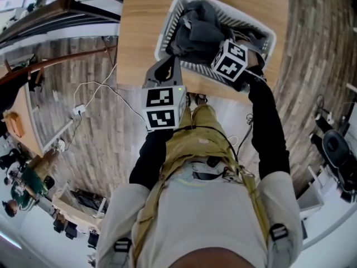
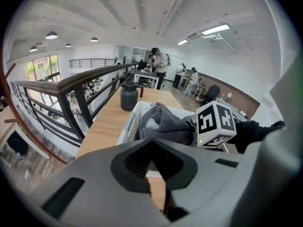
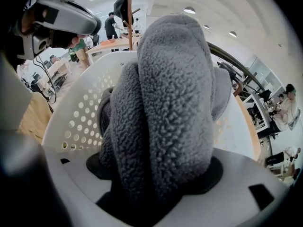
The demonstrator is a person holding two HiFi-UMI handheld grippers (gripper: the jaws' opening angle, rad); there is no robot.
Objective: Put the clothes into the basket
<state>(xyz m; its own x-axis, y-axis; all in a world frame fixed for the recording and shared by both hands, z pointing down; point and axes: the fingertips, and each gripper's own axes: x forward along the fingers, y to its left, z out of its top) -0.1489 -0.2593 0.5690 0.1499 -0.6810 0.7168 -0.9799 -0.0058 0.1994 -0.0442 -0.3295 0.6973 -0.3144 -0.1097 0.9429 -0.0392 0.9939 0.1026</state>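
One dark lidded jug (image 2: 129,96) stands on the wooden table (image 1: 139,29), left of centre in the left gripper view; I can't see what is inside it. Just right of it is one white perforated basket (image 1: 166,29), at the top middle of the head view. It is heaped with grey clothes (image 1: 198,29), though the heap doesn't show how many pieces there are. There are two grippers, each with one marker cube. The left gripper (image 2: 154,164) hangs at the basket's near left corner, outside the rim, its jaws drawn together on nothing. Further right, the right gripper (image 3: 154,171) reaches over the basket's near rim, its jaws spread wide around a thick grey fleece garment (image 3: 175,93) that fills the gap between them.
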